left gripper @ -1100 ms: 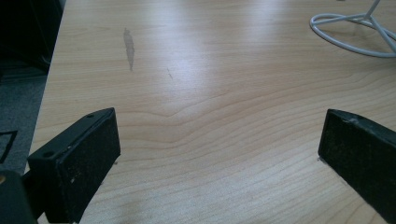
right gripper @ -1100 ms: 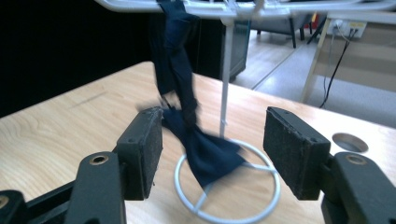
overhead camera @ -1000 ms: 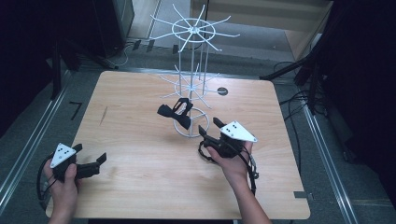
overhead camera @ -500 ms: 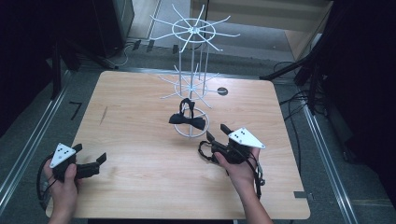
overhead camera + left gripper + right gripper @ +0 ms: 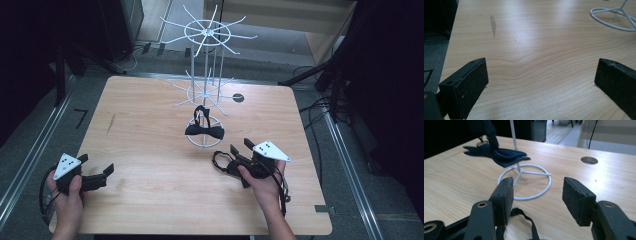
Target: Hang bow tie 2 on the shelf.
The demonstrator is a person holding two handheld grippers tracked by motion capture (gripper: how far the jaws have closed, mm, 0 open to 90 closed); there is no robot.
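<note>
— Since the earlier frames, what has moved?

— Mainly the right gripper (image 5: 240, 151): it has drawn back from the bow tie (image 5: 204, 131) toward the near edge of the table (image 5: 150, 200), and now sits at about five o'clock from the wire stand's ring base (image 5: 204, 144). Its jaws have just been closing a little, yet they stand apart with nothing between them. The bow tie hung tilted before; now it hangs level.

— Where is the bow tie exactly?

— On the white wire display stand (image 5: 206, 60), hanging by its strap from a low hook, just above the ring base.

— And the other hand?

— The left gripper (image 5: 111, 170) has stayed at the table's seven o'clock corner, jaws wide apart over bare wood. A thin black strap (image 5: 530, 221) lies under the right gripper.
</note>
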